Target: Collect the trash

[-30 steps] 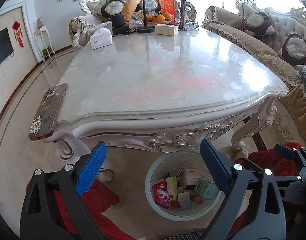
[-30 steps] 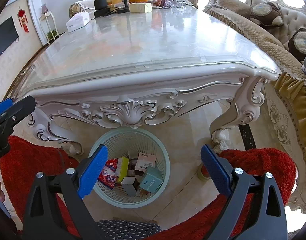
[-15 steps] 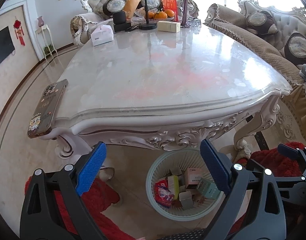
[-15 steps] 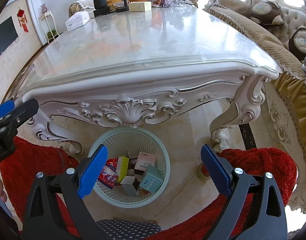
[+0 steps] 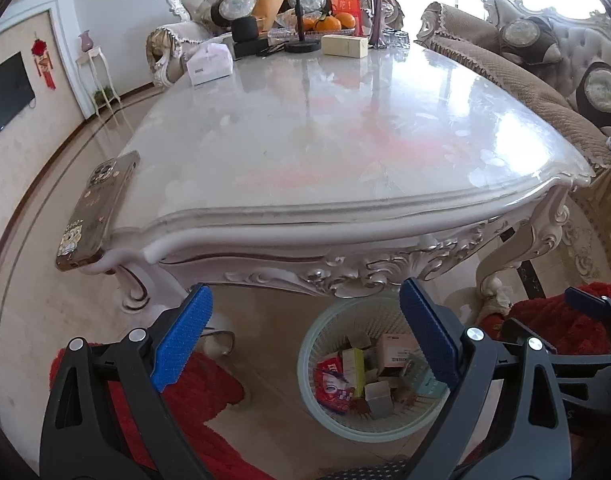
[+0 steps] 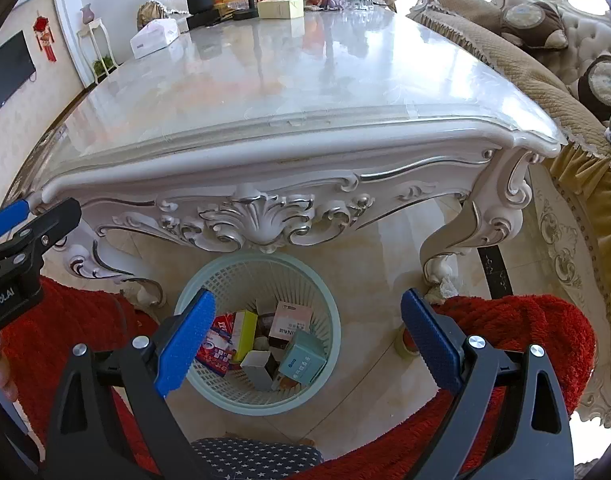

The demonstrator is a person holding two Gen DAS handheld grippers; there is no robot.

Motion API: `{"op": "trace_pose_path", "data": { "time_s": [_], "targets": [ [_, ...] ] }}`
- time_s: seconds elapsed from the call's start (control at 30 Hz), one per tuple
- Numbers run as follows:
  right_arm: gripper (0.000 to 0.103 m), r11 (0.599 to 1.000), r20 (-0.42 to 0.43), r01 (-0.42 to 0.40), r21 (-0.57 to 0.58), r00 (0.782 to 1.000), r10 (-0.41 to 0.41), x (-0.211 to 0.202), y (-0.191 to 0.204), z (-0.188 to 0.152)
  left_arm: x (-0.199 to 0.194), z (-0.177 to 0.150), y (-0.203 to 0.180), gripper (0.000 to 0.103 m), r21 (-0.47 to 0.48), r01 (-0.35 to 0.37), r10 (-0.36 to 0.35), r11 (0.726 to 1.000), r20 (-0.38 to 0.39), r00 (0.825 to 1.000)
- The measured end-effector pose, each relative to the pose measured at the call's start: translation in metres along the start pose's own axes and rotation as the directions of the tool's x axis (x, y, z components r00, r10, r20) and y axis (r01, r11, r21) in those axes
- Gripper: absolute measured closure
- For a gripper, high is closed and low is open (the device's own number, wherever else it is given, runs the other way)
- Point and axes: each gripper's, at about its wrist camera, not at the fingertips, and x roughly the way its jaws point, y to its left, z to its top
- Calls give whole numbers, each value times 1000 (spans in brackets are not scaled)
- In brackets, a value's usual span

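A pale green mesh waste basket (image 5: 321,332) (image 6: 329,304) stands on the floor under the near edge of the white marble table (image 5: 345,128) (image 6: 305,72). It holds several small boxes (image 6: 301,356) and a red wrapper (image 6: 215,350). My left gripper (image 5: 305,332) is open and empty, held low in front of the table edge. My right gripper (image 6: 305,340) is open and empty, above the basket. Each gripper shows at the edge of the other's view.
A phone (image 5: 95,212) lies at the table's near left corner, overhanging the edge. A tissue box (image 5: 208,64), a yellow box (image 5: 344,45), a stand, fruit and a vase sit at the far end. Sofas flank the table at right. Red fabric lies below.
The left gripper's view has shifted slightly, so the table looms larger and nearer. The right gripper has barely moved. Both stay open and empty.
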Motion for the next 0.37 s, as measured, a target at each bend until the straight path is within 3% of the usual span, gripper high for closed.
{"op": "trace_pose_path", "data": {
  "time_s": [0.37],
  "targets": [
    [13, 1000, 12, 4, 7, 1000, -4, -1, 0, 1, 2, 1, -1, 11, -16, 45, -45, 999, -22, 999]
  ]
}}
